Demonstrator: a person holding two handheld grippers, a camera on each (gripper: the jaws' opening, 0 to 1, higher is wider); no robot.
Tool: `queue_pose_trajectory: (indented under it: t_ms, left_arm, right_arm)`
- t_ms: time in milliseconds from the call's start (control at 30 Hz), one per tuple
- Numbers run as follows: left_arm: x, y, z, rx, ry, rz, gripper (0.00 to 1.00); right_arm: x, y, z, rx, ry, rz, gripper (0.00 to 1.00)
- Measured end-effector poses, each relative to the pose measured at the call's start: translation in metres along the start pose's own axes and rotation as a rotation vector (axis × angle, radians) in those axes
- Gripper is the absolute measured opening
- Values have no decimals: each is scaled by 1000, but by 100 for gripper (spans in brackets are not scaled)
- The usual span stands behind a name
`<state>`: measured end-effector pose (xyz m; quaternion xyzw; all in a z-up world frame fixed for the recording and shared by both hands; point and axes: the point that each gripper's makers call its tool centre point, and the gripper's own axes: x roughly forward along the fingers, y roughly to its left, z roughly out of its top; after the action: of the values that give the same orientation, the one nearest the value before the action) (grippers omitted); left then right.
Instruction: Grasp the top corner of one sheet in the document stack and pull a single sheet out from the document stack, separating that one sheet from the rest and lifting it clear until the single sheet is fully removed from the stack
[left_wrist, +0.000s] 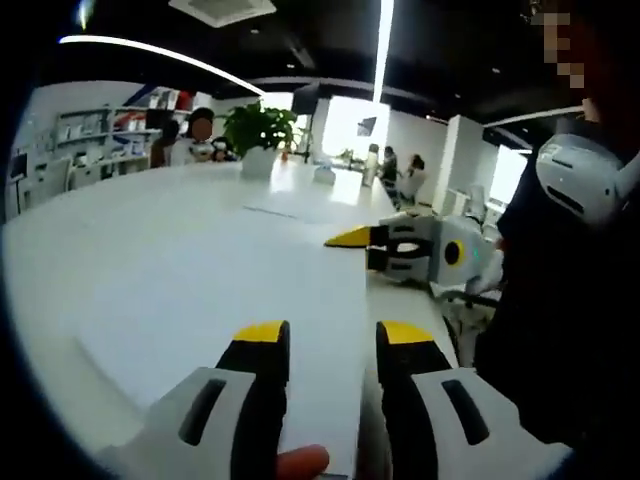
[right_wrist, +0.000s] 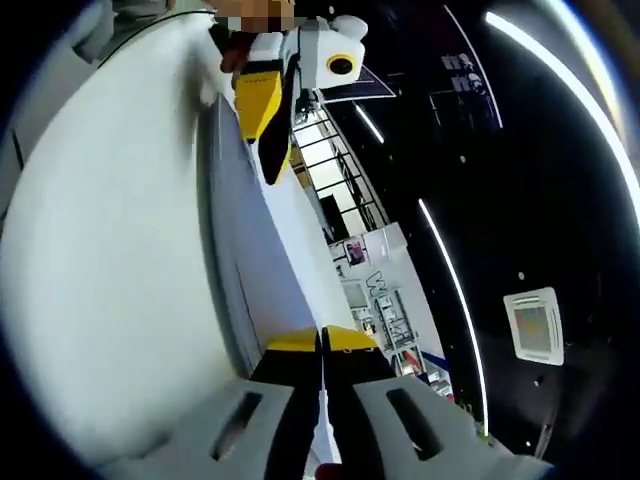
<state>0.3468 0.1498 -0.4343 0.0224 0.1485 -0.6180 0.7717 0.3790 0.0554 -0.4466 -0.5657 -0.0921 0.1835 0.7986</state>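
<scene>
In the left gripper view the left tool (left_wrist: 333, 333), white-bodied with black jaws tipped in yellow, has its jaws spread apart over the flat stack of white paper sheets (left_wrist: 230, 300), with nothing between them. A fingertip (left_wrist: 302, 462) shows at the bottom edge between the jaw bases. The stack lies flat on the long white bench (left_wrist: 150, 200), its right edge running along the bench's edge. Beyond that edge the right tool (left_wrist: 365, 238) points its yellow tip in from the right at the stack's far corner.

In the right gripper view the right tool (right_wrist: 321, 340) has its jaws pressed together on the thin white edge of a sheet (right_wrist: 322, 400), which runs down between them. The stack shows here as a grey-white slab (right_wrist: 235, 240) on the bench, and the left tool (right_wrist: 265, 120) hangs over its far end.

Farther off stand a green potted plant (left_wrist: 258, 128), white shelving (left_wrist: 85, 145) and seated people.
</scene>
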Motion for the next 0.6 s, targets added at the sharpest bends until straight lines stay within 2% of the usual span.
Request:
queue_pose_trajectory:
  t_ms: [133, 267, 300, 400, 467, 600]
  left_arm:
    - [-11, -7, 13, 66, -40, 74, 43]
    - [-28, -7, 22, 90, -96, 191, 45]
    - [-35, -5, 24, 93, -115, 237, 46]
    - [-51, -2, 23, 85, -152, 337, 47]
    - [-60, 2, 19, 47, -168, 399, 47]
    - [-68, -2, 12, 34, -189, 456, 47]
  right_arm:
    - [1, 0, 0, 9, 0, 8, 2]
    - [2, 0, -1, 13, -4, 10, 1]
    - [2, 1, -1, 11, -1, 14, 1]
    - [3, 2, -2, 0, 6, 24, 1]
    - [4, 2, -3, 3, 6, 28, 1]
    - [4, 2, -5, 29, 6, 41, 1]
